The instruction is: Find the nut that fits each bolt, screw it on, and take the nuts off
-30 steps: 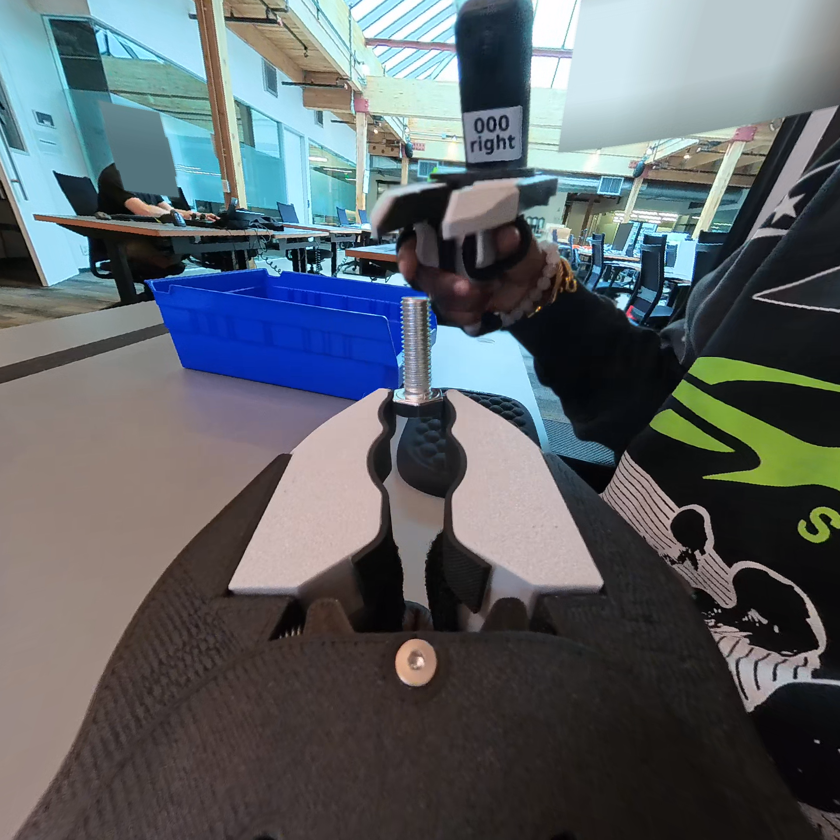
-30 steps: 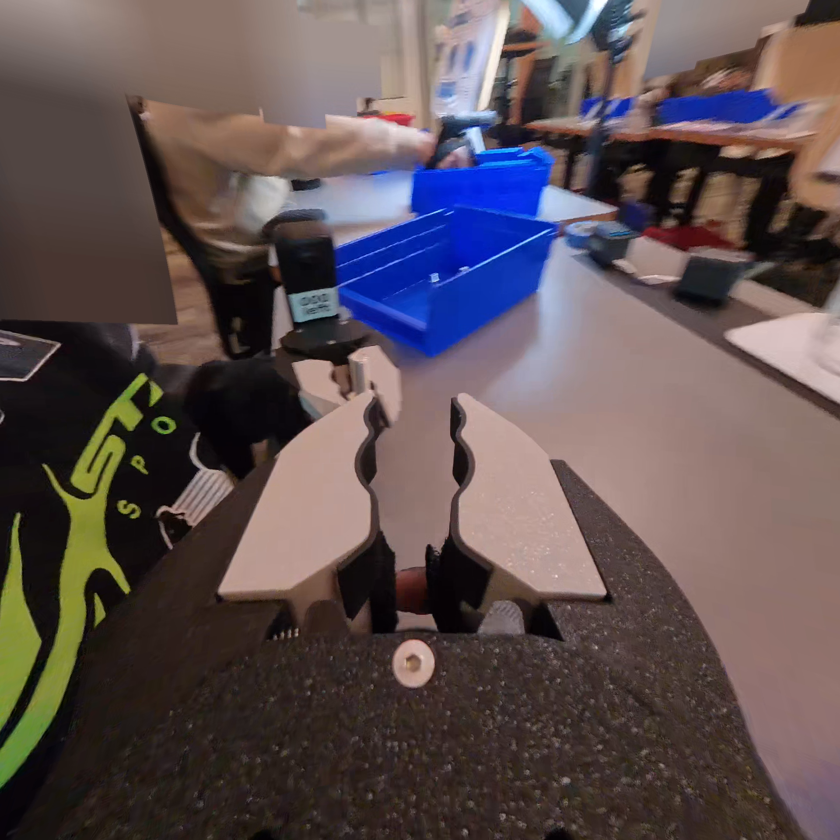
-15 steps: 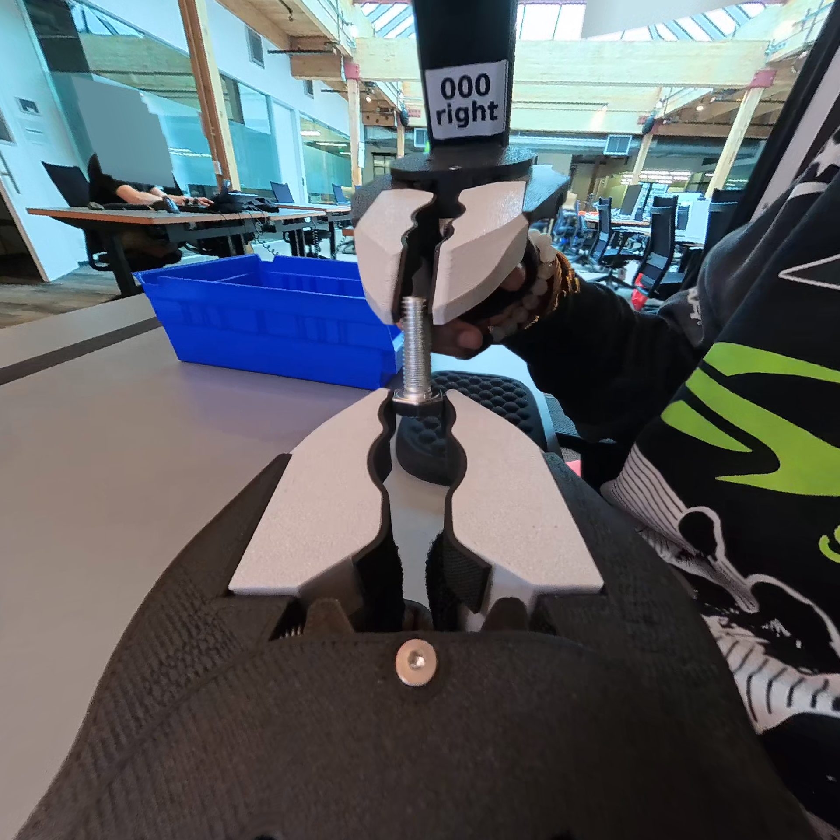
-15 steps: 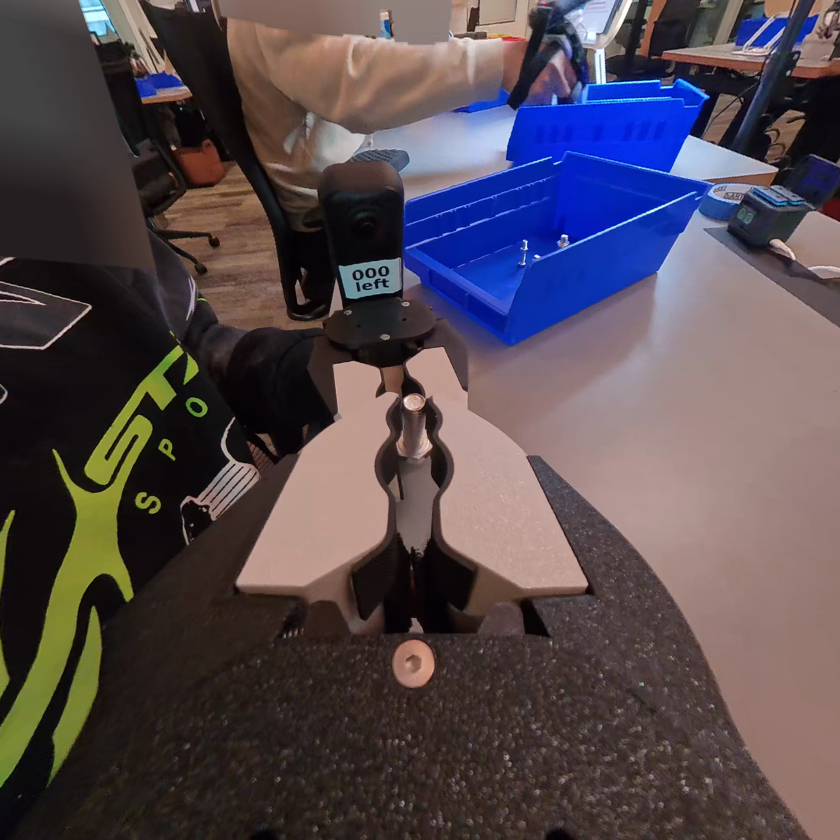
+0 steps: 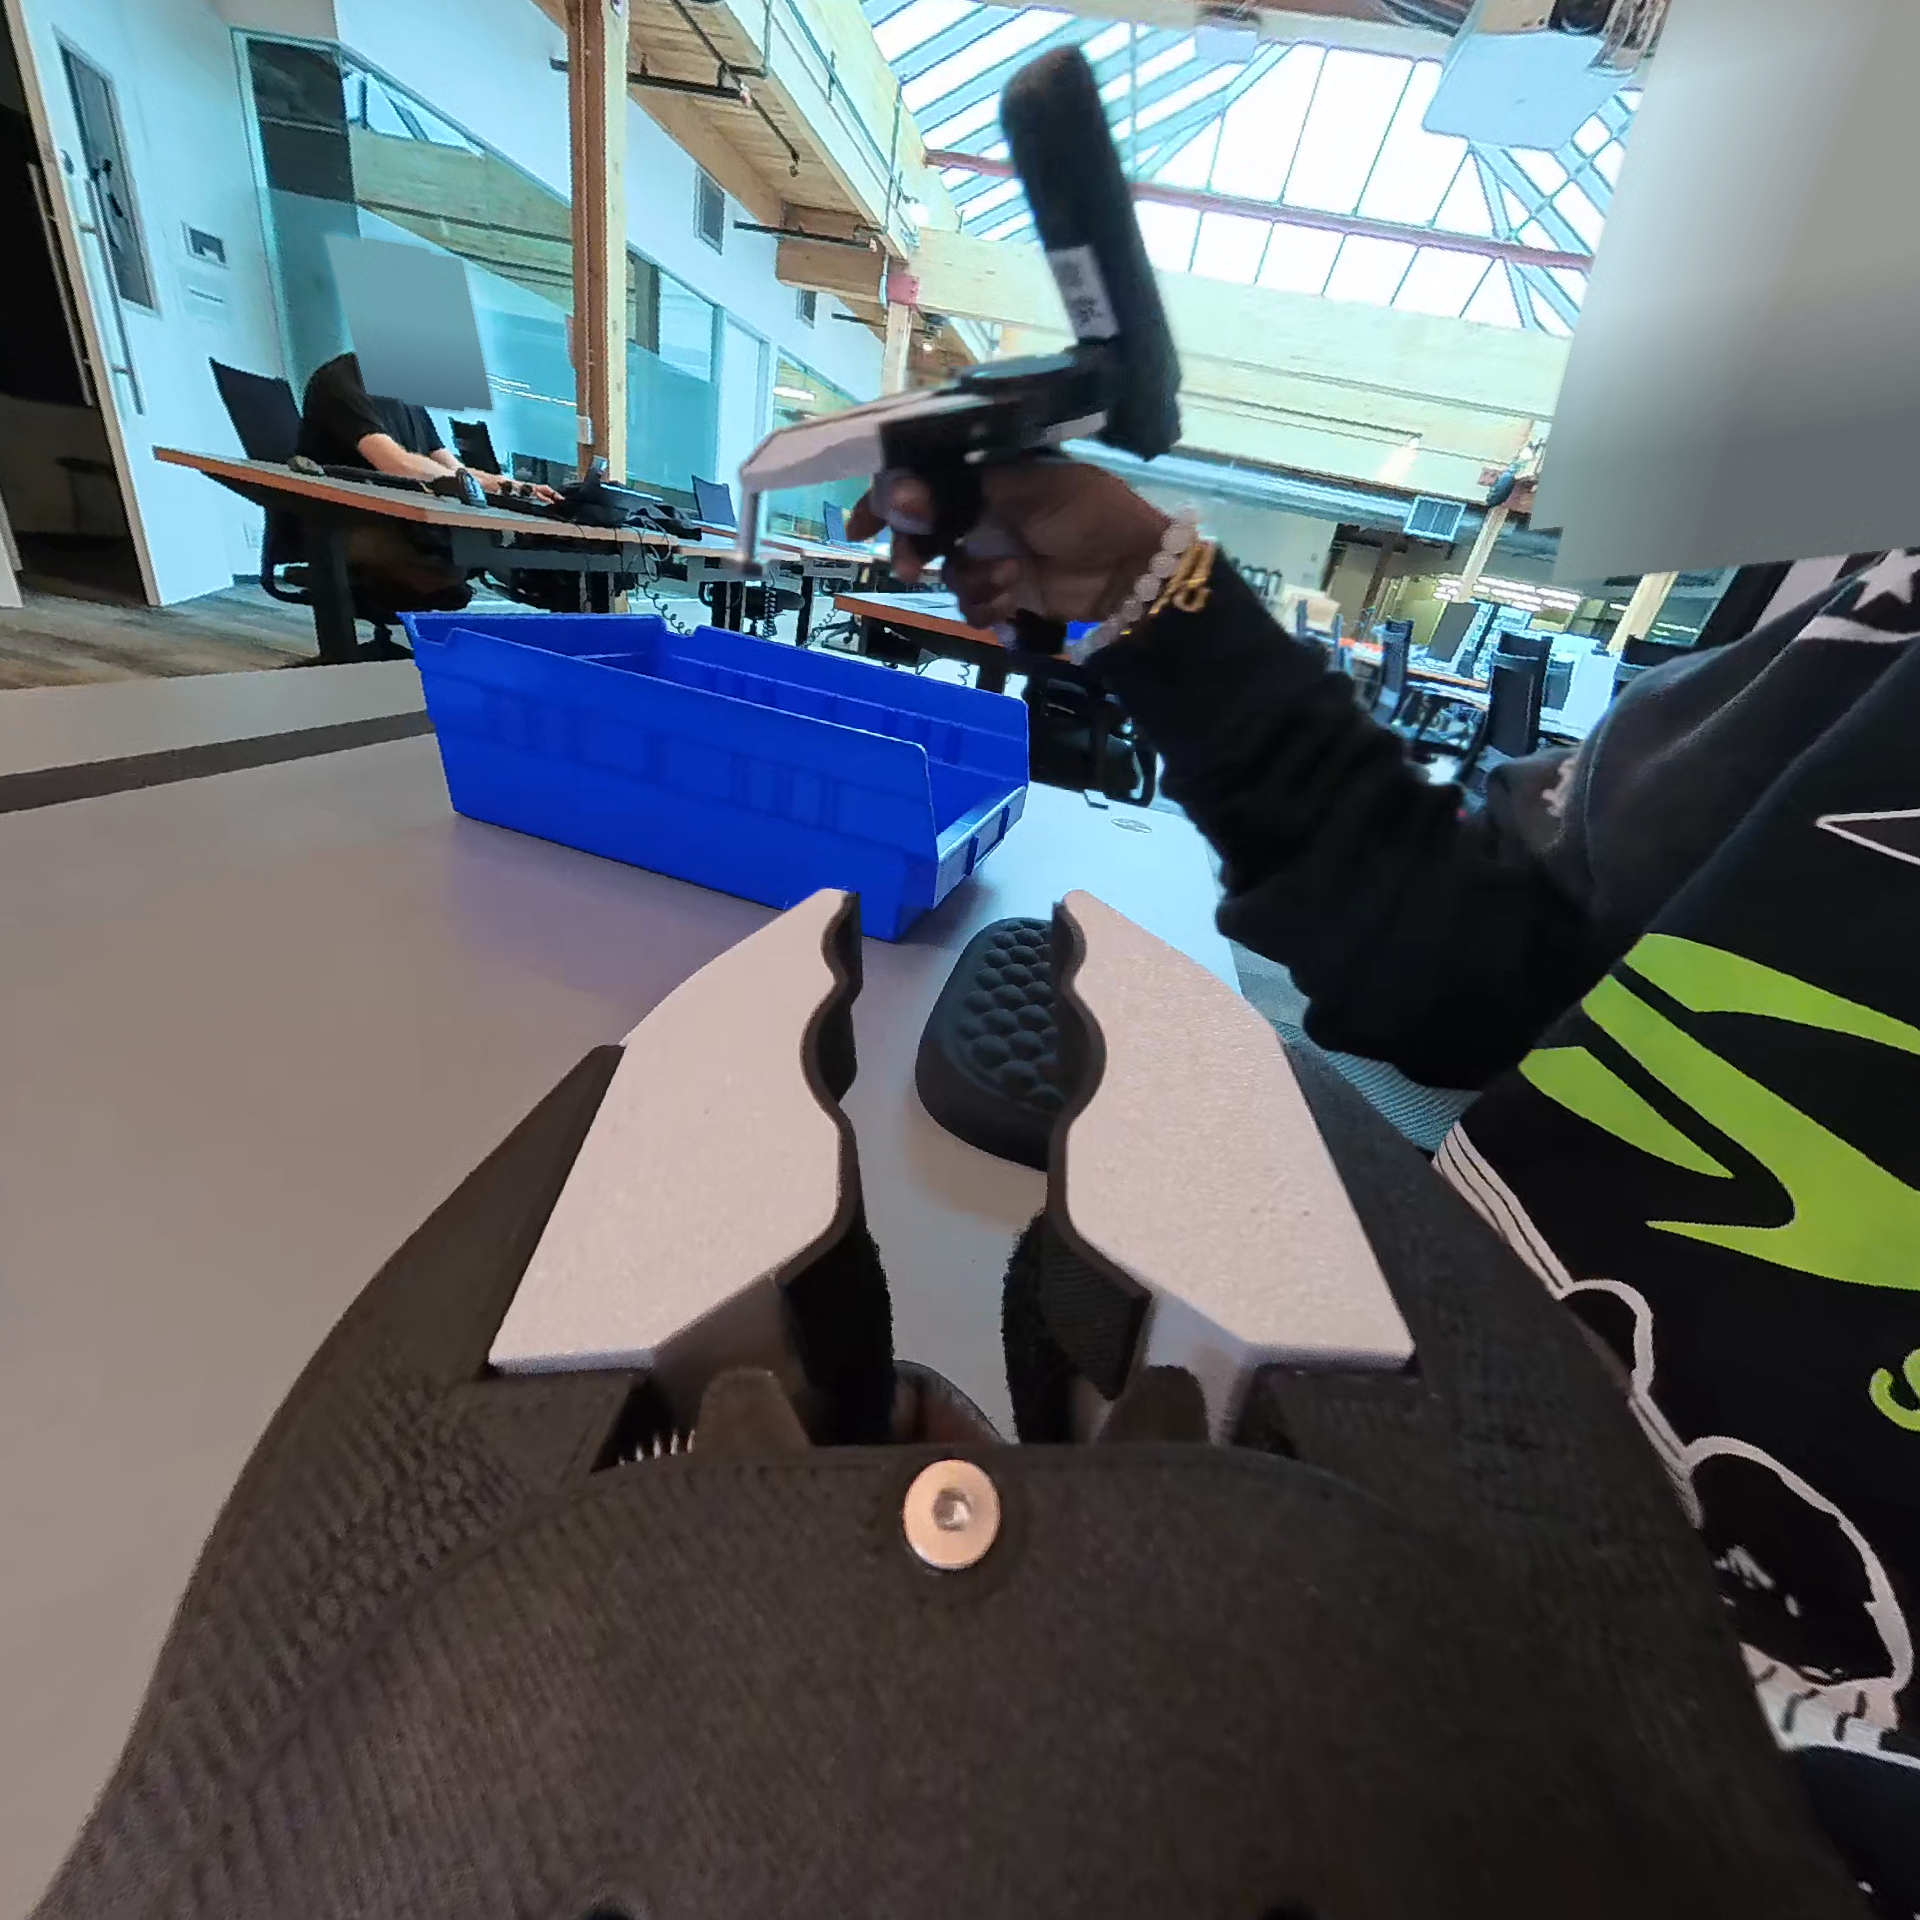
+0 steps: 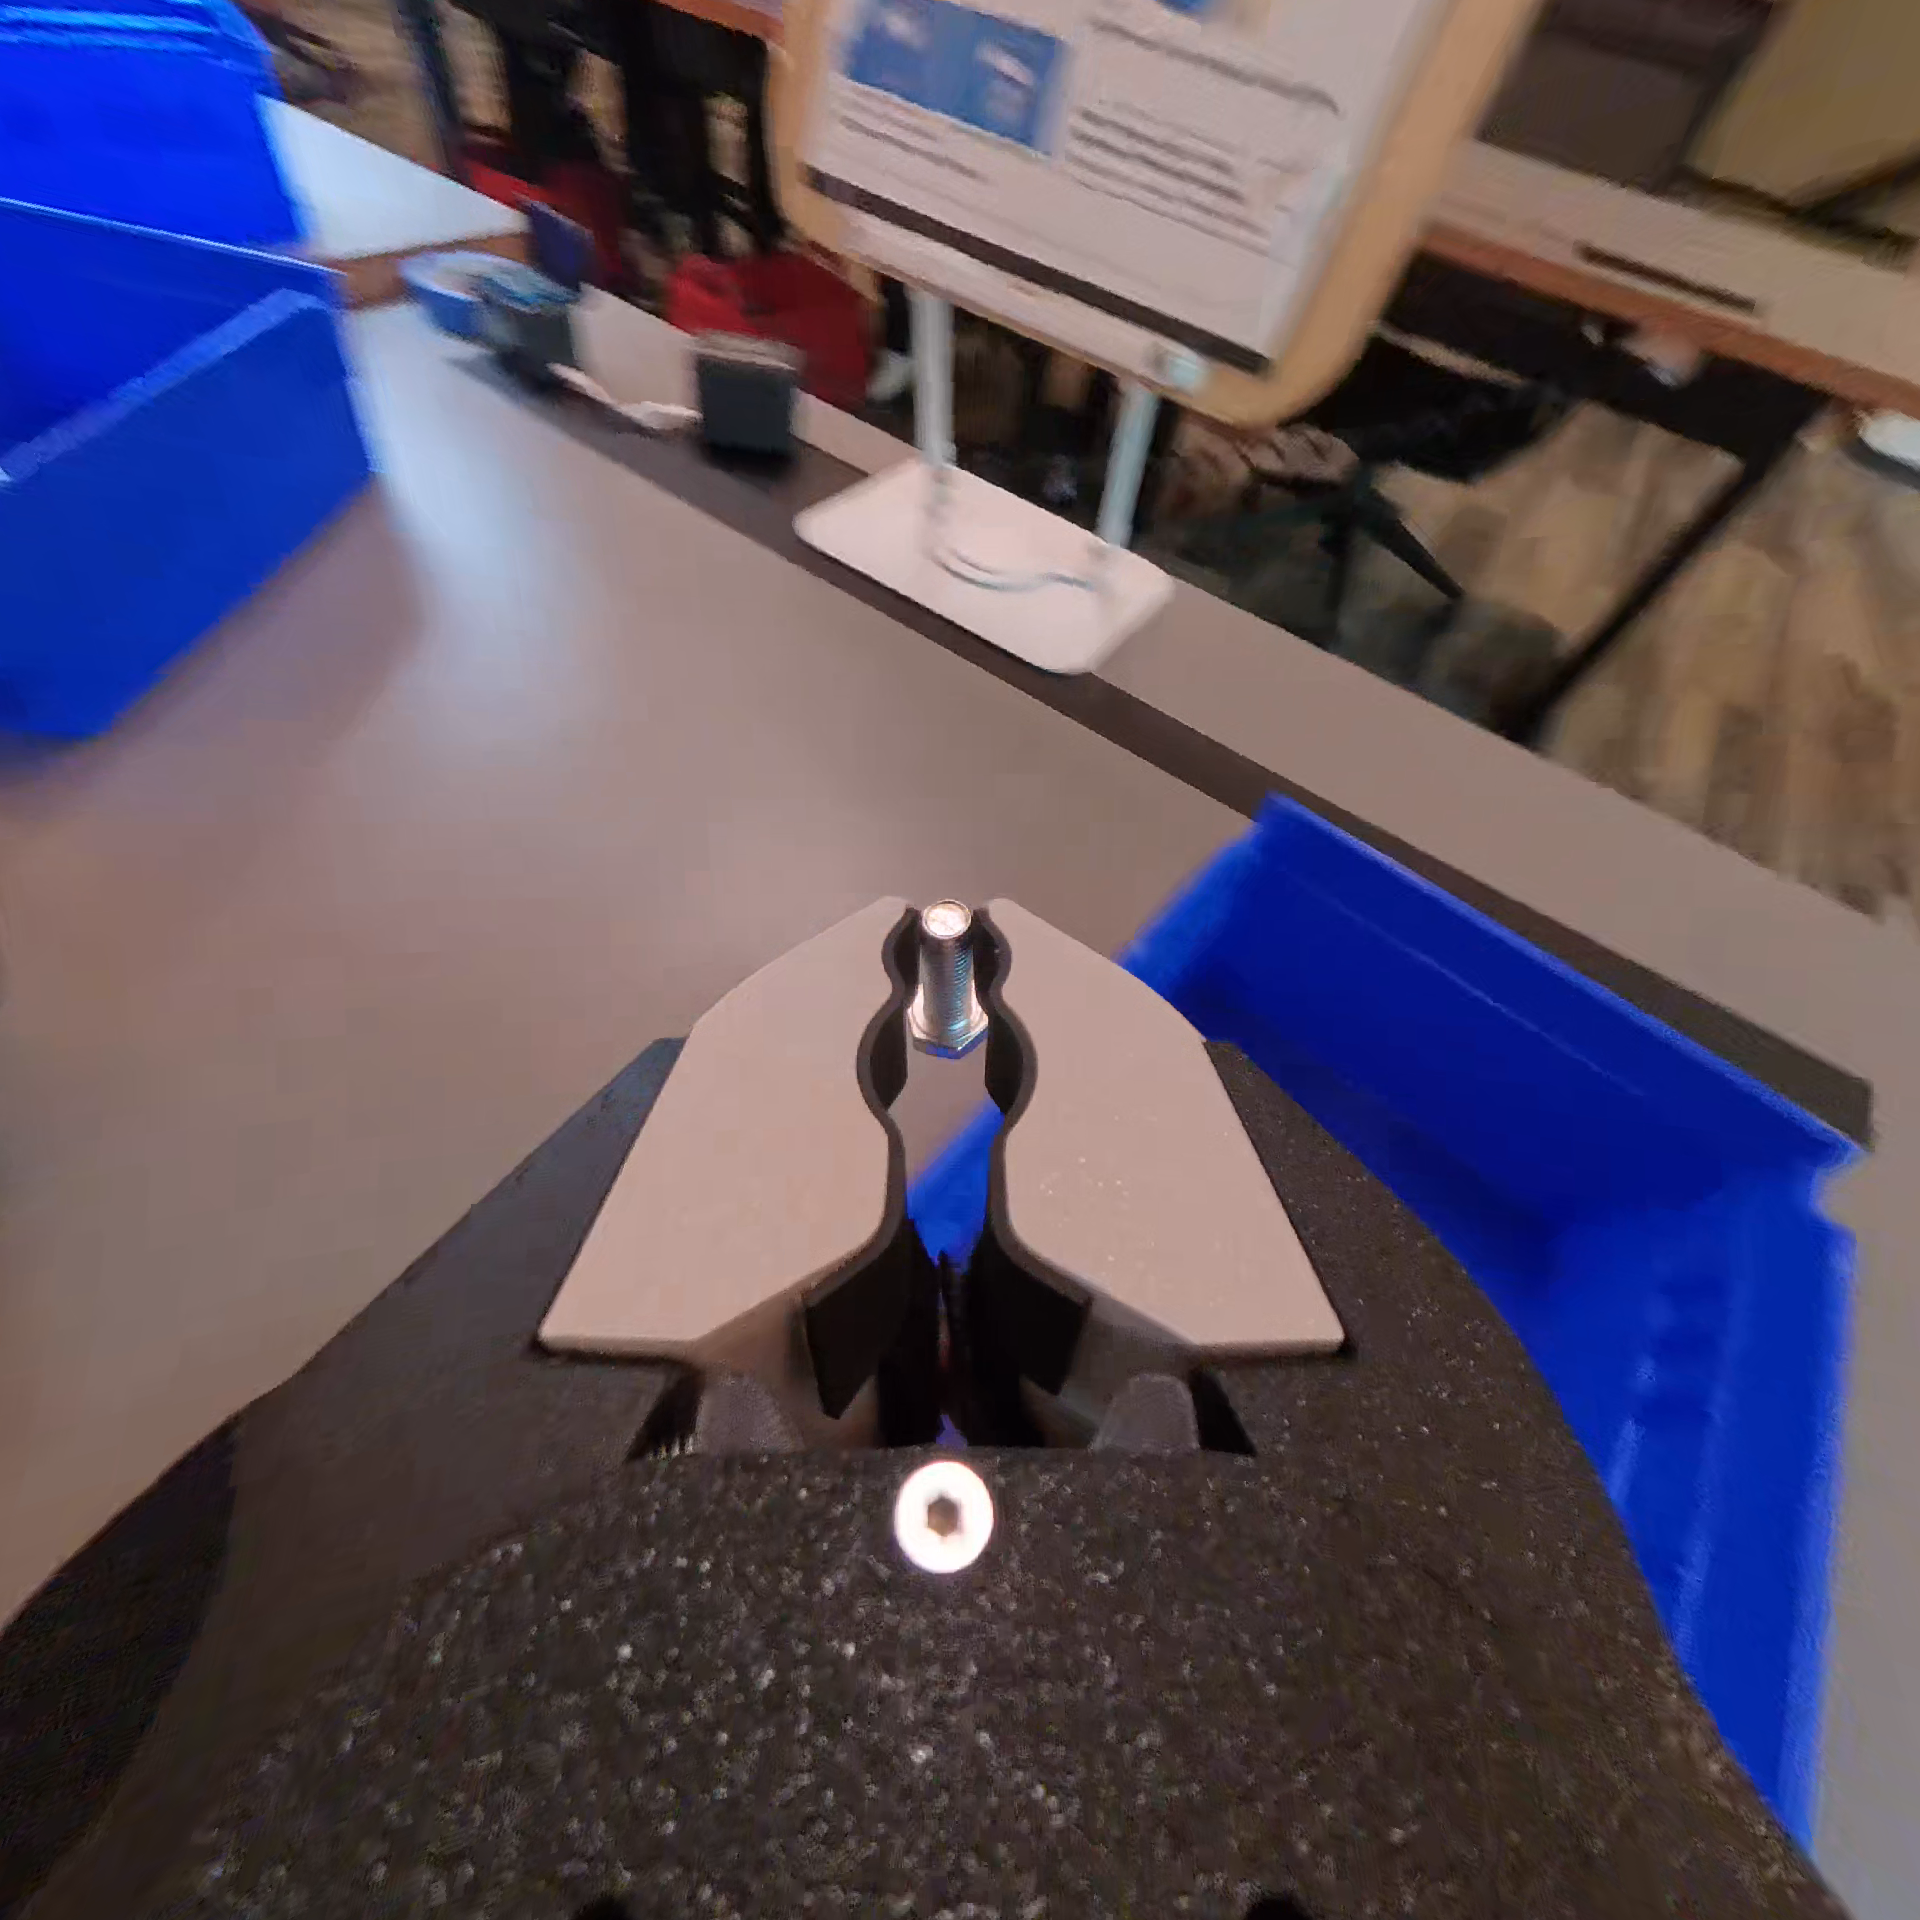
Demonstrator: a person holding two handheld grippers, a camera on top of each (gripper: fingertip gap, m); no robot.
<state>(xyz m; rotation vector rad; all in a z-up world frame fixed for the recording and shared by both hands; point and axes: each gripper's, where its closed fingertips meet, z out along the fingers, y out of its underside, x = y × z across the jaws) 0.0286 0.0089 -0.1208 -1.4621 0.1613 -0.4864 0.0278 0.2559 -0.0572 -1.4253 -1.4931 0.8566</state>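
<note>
The right claw is clamped down on a silver hex bolt. Its tips pinch the threaded shank near the end, and the hex head sits back in the scalloped hollow between the fingers. No nut is visible on the thread from this angle, though the head end is partly tucked away, so that's not 100% certain. The claw is up in the air over the grey desk, with a blue bin just below and to its right. The view is smeared, so it looks like it's mid-swing.

The left claw is spread wide with nothing in it, only the desk and a black bumpy wrist rest showing through the gap. From that side you can see the right claw held up high in the person's hand, a bit of the bolt poking down from its tips, above and beyond another blue bin.

As for the step in hand, it looks like a bare bolt being carried off by the right claw, probably toward the bin next to it, while the left one is free for the next piece. That's a guess from how things sit.

The next move probably calls for lowering the bolt over the bin and letting go low enough that it doesn't bounce out. Then the left claw would fish out another bolt or nut. Small hardware lying flat in a bin is fiddly to pinch, so it'll need a square approach.
</note>
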